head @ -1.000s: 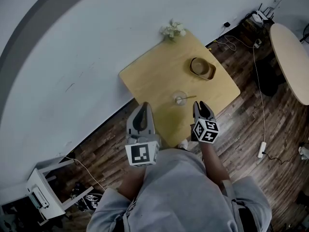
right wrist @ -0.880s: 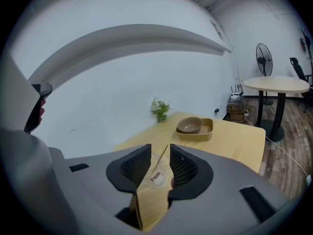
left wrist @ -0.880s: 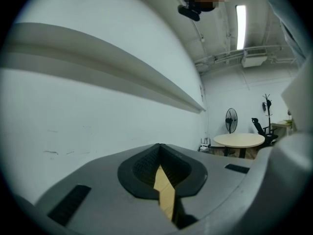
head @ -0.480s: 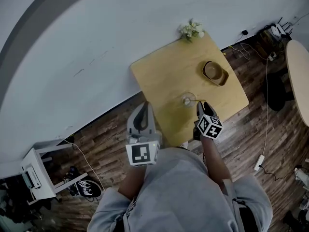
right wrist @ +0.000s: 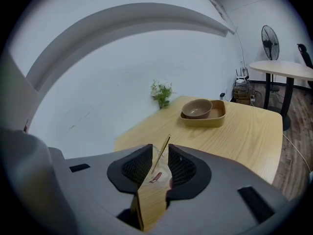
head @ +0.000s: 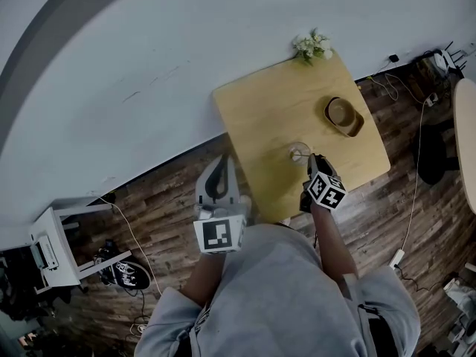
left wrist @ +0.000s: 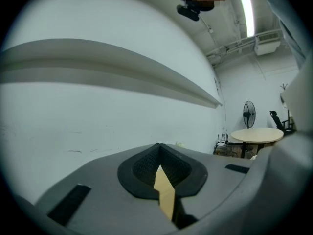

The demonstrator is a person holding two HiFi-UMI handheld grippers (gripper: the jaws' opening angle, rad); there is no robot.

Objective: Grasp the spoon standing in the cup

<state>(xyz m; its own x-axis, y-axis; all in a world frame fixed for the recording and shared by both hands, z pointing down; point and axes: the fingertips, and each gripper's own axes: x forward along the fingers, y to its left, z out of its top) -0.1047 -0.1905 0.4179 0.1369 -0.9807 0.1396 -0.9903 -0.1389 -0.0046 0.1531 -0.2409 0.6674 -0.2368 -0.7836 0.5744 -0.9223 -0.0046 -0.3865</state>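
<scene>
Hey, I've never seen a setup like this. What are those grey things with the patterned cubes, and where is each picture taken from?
A person holds a hand-worked claw in each hand; the cubes belong to them. One picture looks down from a head camera; the other two come from cameras riding on each claw. On the wooden table stand a clear cup with a spoon, a bowl in a tray, and flowers. The left claw is shut and empty. The right claw is closing, the spoon handle between its jaws, not yet gripped.
</scene>
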